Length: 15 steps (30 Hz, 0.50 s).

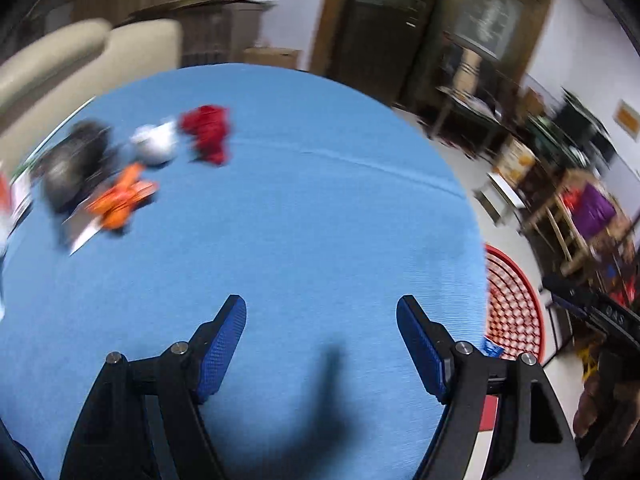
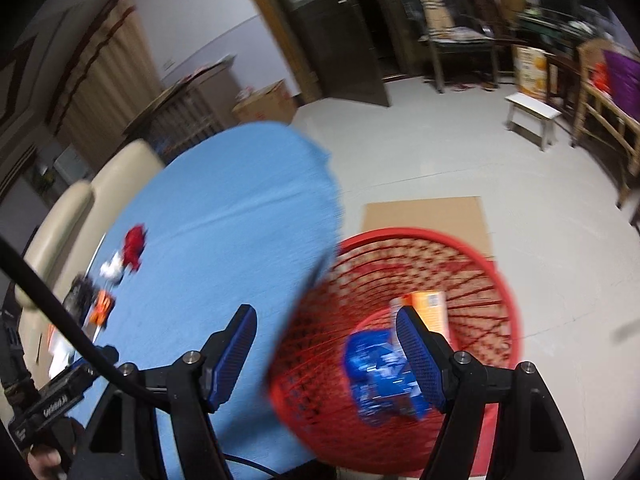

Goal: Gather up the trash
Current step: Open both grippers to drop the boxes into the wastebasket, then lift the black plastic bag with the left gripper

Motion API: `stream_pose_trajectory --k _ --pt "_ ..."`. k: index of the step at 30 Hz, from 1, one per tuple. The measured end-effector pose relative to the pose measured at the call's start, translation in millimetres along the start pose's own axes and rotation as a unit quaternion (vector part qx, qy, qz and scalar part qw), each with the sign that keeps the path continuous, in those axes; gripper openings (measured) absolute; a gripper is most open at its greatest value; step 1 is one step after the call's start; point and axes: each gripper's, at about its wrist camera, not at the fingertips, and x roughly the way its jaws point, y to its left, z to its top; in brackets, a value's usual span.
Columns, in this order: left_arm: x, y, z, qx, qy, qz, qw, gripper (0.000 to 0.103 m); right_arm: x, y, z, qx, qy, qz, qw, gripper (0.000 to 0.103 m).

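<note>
Both grippers hang spread and empty; the left gripper (image 1: 321, 344) is over bare blue table (image 1: 300, 220), the right gripper (image 2: 326, 354) over the table edge and the red basket (image 2: 472, 240) on the floor, where a blue wrapper (image 2: 376, 372) and an orange box (image 2: 434, 308) already lie. The trash left (red scrap (image 1: 208, 134), white wad (image 1: 156, 144), orange wrapper (image 1: 122, 200), dark lump (image 1: 74, 164)) sits bunched at the far left of the table, well apart from either; I'd judge the left nearer, needing to swing forward and leftward.
</note>
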Motion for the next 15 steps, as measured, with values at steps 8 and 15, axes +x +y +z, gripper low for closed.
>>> stream_pose_trajectory --k 8,15 --pt "-21.1 85.5 -9.5 -0.09 -0.03 0.052 0.9942 0.078 16.8 76.7 -19.6 -0.073 0.039 0.036 0.996 0.076" --pt "-26.4 145.4 33.5 -0.128 -0.065 0.094 0.9852 0.078 23.9 115.6 -37.5 -0.118 0.06 0.049 0.99 0.075"
